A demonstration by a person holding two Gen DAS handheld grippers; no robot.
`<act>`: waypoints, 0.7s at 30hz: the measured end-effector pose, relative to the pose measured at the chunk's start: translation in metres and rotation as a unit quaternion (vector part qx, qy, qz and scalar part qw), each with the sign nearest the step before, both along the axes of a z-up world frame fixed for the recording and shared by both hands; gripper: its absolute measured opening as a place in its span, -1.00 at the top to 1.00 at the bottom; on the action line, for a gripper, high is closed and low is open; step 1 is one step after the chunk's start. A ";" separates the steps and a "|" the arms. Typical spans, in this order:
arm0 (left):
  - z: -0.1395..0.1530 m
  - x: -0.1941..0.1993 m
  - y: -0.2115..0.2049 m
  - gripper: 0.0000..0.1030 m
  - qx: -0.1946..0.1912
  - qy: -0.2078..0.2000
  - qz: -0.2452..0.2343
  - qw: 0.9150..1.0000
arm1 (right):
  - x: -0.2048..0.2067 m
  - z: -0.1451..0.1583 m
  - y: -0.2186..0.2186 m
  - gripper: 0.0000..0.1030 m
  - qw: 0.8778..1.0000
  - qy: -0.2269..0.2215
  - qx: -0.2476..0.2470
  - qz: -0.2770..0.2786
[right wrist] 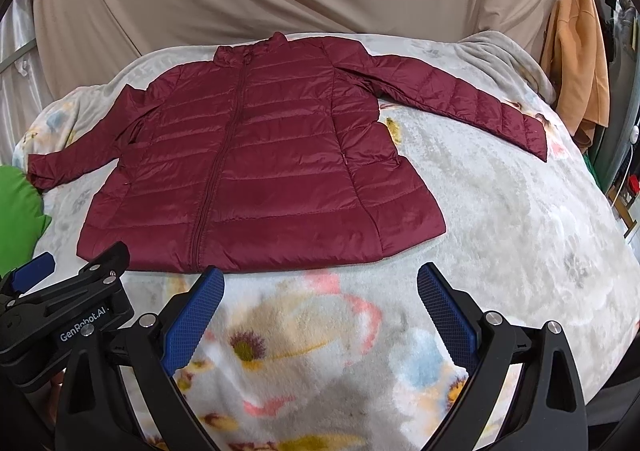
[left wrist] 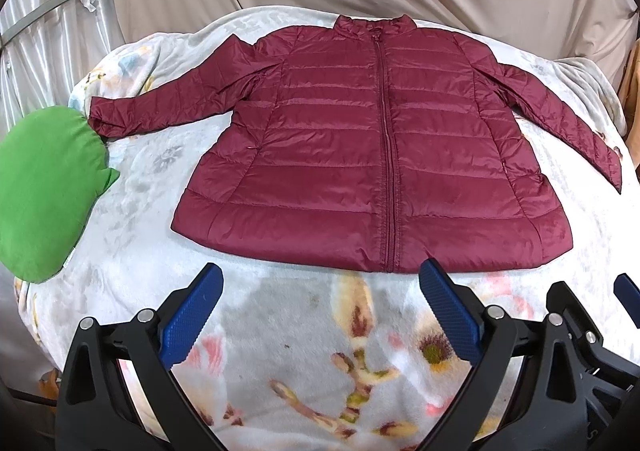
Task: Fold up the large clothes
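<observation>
Nearest the cameras, the left tongs (left wrist: 320, 283) and the right tongs (right wrist: 320, 283) hover side by side just short of the hem of the jacket (left wrist: 372, 155), both spread wide and released, with nothing between their blue pads. The floral blanket (left wrist: 304, 351) covers the bed beneath them, soft and plush, so it may drag along if a pad digs in. Beyond the tongs the burgundy quilted jacket lies flat and face up in the middle of the blanket, zipped shut, hem toward the tongs and collar away, both sleeves spread outward from the body. It looks light, puffy and slick-shelled: it will likely compress easily, spring back a little after each fold, and slide on itself, so a firm pinch on a stitched edge should hold better than a grab at the padded panels. The cuff of the right-hand sleeve (right wrist: 472, 103) and the cuff of the left-hand sleeve (left wrist: 160, 107) seem the sensible first holds, to bring each across the chest, followed by the two hem corners. To the left of the jacket sits a green cushion (left wrist: 44, 191), close to that cuff; to the right, further back, an orange garment (right wrist: 576, 67) hangs clear of it
</observation>
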State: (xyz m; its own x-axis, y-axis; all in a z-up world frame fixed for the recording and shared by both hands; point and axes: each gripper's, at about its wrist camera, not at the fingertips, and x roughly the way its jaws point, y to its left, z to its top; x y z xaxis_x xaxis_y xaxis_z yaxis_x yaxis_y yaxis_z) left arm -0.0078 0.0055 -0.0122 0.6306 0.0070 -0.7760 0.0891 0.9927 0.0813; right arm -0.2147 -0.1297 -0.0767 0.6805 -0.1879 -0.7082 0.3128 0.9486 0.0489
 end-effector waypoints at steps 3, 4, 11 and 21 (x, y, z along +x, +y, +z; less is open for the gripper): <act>-0.002 -0.002 0.001 -0.86 0.001 0.001 0.000 1.000 | 0.001 0.000 0.000 -0.85 1.000 0.002 0.001 0.000; -0.002 -0.002 0.003 -0.86 0.001 0.002 0.000 1.000 | 0.003 -0.001 0.000 -0.85 1.000 0.003 0.002 0.001; -0.003 0.004 0.008 -0.86 0.004 0.009 0.000 1.000 | 0.004 -0.004 0.002 -0.85 1.000 0.007 0.003 0.001; -0.003 0.004 0.005 -0.85 0.005 0.009 0.001 1.000 | 0.003 -0.004 0.002 -0.85 1.000 0.008 0.004 -0.001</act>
State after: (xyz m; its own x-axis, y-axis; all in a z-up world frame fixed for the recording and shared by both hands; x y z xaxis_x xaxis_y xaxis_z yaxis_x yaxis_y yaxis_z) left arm -0.0036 0.0105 -0.0147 0.6165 0.0162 -0.7872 0.0896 0.9919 0.0905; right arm -0.2118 -0.1272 -0.0808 0.6689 -0.1833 -0.7205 0.3147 0.9478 0.0511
